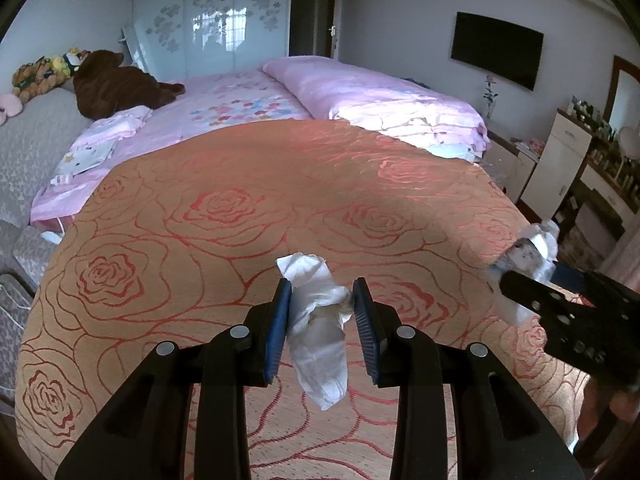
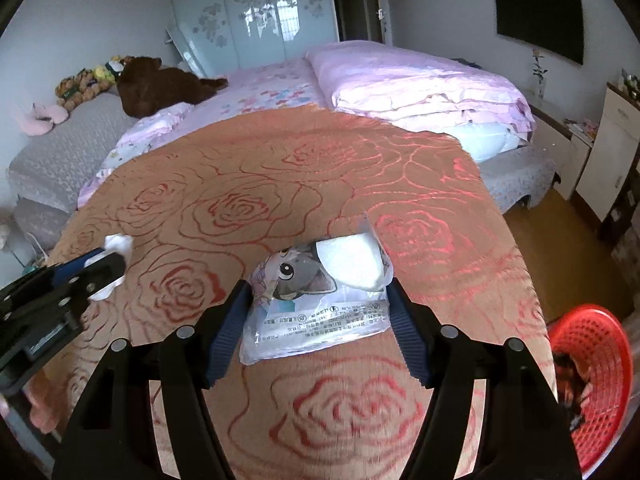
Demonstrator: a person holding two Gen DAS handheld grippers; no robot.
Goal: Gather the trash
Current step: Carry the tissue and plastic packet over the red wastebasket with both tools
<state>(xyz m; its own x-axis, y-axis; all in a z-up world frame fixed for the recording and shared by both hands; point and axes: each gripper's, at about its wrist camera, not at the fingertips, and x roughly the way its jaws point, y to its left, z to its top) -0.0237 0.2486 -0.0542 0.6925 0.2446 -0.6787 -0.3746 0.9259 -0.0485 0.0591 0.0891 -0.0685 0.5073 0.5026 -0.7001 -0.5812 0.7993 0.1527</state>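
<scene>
Left gripper (image 1: 322, 300) clamped crumpled white tissue (image 1: 318, 328) between blue pads, above orange rose-patterned bedspread (image 1: 200, 220). Right gripper (image 1: 532, 276), to its right, held white printed wrapper (image 1: 530, 254).

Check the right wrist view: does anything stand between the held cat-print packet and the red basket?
Nothing visible does. The right hand-held gripper holds the cat-print packet above the rose-patterned cover; the red basket sits lower right, with open space between.

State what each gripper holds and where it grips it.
Left gripper: crumpled white tissue, pinched across its middle. Right gripper: clear plastic cartoon-cat wrapper, clamped by its two side edges.
</scene>
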